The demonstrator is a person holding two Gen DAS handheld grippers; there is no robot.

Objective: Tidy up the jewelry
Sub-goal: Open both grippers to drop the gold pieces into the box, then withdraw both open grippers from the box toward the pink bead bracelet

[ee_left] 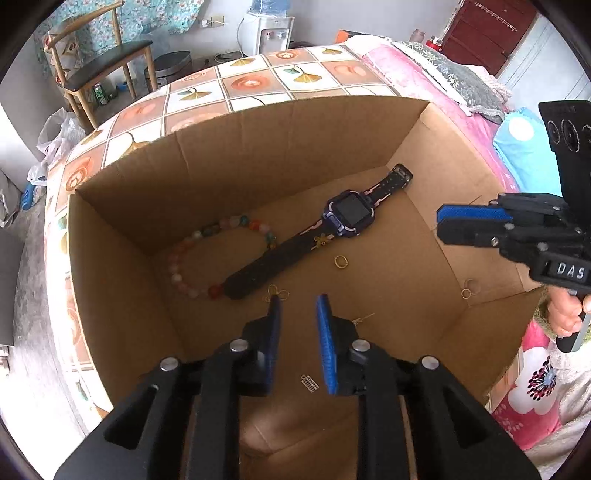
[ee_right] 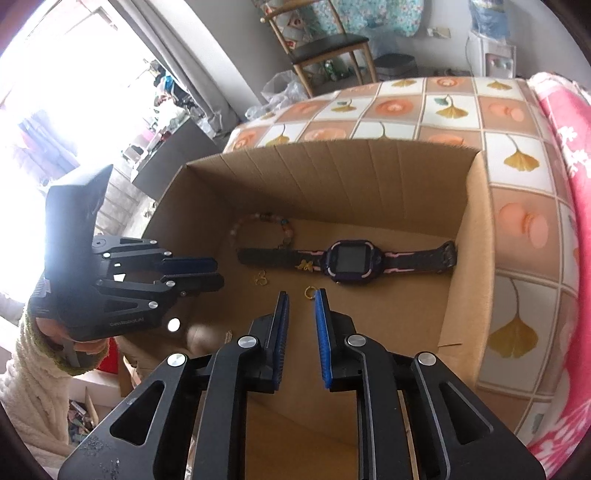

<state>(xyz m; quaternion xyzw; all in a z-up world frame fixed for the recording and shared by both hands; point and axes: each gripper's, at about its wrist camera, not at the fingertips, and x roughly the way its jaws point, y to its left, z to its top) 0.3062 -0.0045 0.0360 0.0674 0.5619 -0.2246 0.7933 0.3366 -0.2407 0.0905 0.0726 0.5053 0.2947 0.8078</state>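
An open cardboard box point(ee_left: 258, 155) point(ee_right: 332, 173) holds the jewelry. A black and purple smartwatch point(ee_left: 325, 225) point(ee_right: 347, 260) lies across its floor. A pastel bead bracelet point(ee_left: 184, 258) point(ee_right: 258, 221) lies at its left end. Small gold rings lie loose: one ring point(ee_left: 340, 261) point(ee_right: 309, 292) near the watch, a linked pair point(ee_left: 276, 293) point(ee_right: 260, 278), and one ring point(ee_left: 466, 293) at the right wall. A tiny silver charm point(ee_left: 308, 384) lies between my left fingers. My left gripper point(ee_left: 297, 306) point(ee_right: 218, 273) is open and empty above the box floor. My right gripper point(ee_right: 301, 295) point(ee_left: 439, 225) is open and empty over the box.
The box stands on a table with an orange and white ginkgo-print cloth point(ee_left: 258, 85) point(ee_right: 517, 166). Pink floral bedding point(ee_left: 424, 85) point(ee_right: 569, 147) lies to the right. A wooden chair point(ee_left: 96, 66) and a water dispenser point(ee_left: 267, 33) stand behind.
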